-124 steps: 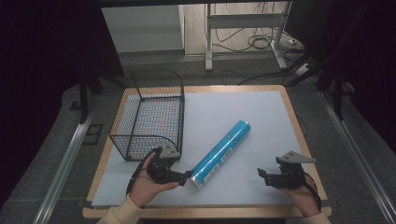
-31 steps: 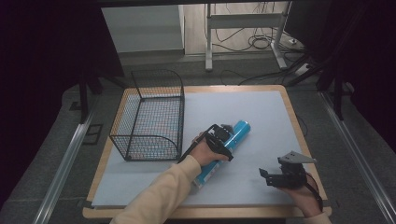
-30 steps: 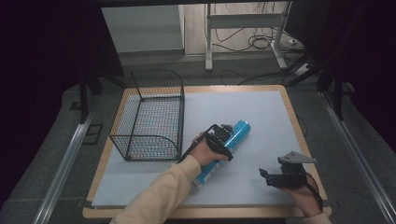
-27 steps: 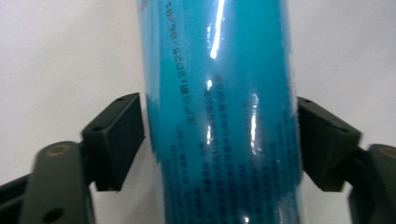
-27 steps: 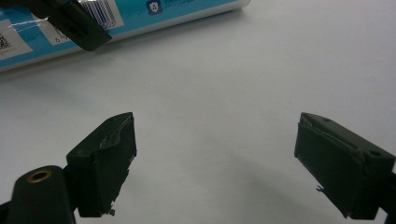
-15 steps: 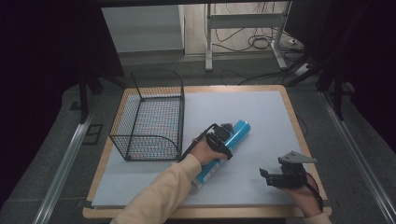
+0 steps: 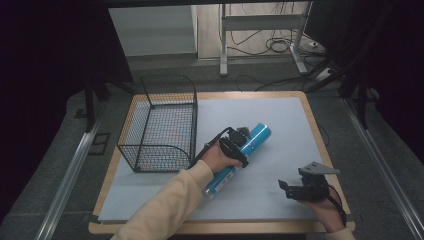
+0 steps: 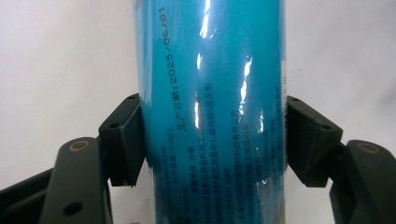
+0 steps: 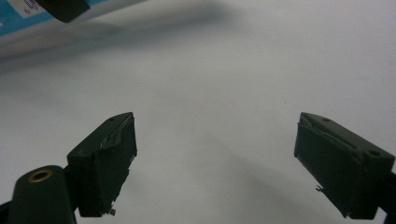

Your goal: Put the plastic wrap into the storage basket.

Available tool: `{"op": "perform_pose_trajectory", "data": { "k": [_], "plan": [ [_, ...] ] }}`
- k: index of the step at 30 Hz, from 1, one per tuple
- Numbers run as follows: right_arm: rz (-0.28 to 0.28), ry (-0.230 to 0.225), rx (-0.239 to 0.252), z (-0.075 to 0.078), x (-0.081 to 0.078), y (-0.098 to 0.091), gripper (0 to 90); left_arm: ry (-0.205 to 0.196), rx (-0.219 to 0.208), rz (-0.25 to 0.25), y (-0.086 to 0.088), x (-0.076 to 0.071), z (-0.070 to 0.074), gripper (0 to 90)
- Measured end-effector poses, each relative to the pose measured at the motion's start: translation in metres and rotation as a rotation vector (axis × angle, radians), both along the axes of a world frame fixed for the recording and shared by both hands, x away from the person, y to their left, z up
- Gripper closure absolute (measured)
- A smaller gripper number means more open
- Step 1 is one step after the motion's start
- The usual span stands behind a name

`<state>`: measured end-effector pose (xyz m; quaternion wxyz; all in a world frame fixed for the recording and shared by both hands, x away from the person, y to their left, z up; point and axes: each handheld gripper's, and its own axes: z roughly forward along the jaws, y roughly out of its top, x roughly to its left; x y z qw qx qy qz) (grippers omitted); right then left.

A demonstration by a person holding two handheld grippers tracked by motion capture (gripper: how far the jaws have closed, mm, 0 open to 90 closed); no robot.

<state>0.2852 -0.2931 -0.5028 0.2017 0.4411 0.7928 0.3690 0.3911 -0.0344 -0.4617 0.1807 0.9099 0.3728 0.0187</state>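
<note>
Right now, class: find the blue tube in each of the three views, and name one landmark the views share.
High view: the blue tube lies aslant at centre, right of the wire basket.
Left gripper view: it fills the middle, upright, clamped by the left gripper.
Right gripper view: a strip at the top left corner.
Shared landmark: the pale table mat under it.

Tube (image 7: pixel 240 155): lies slantwise on the mat (image 7: pixel 280 125), mid-table, just right of the wire basket (image 7: pixel 160 122).
Wire basket: stands on the mat's left part.
Left gripper (image 7: pixel 239 145): astride the tube's middle, jaws on either side of it.
Right gripper (image 7: pixel 292 189): near the mat's front right corner, well apart from the tube.
</note>
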Motion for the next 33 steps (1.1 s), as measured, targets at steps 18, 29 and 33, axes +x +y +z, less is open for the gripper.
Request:
{"op": "perform_pose_trajectory", "data": {
  "k": [18, 29, 33],
  "plan": [
    [-0.004, -0.002, 0.003, 0.0, 0.001, -0.002, 13.1, -0.06, -0.008, -0.022, 0.002, 0.002, 0.04, 31.2],
    [-0.004, -0.002, 0.003, 0.0, 0.001, -0.002, 13.1, -0.086, -0.012, -0.034, 0.0, 0.004, 0.056, 31.3],
    [-0.003, -0.003, 0.003, 0.0, 0.001, -0.002, 13.1, -0.105, -0.015, -0.036, -0.001, 0.005, 0.064, 31.3]
  ]
}}
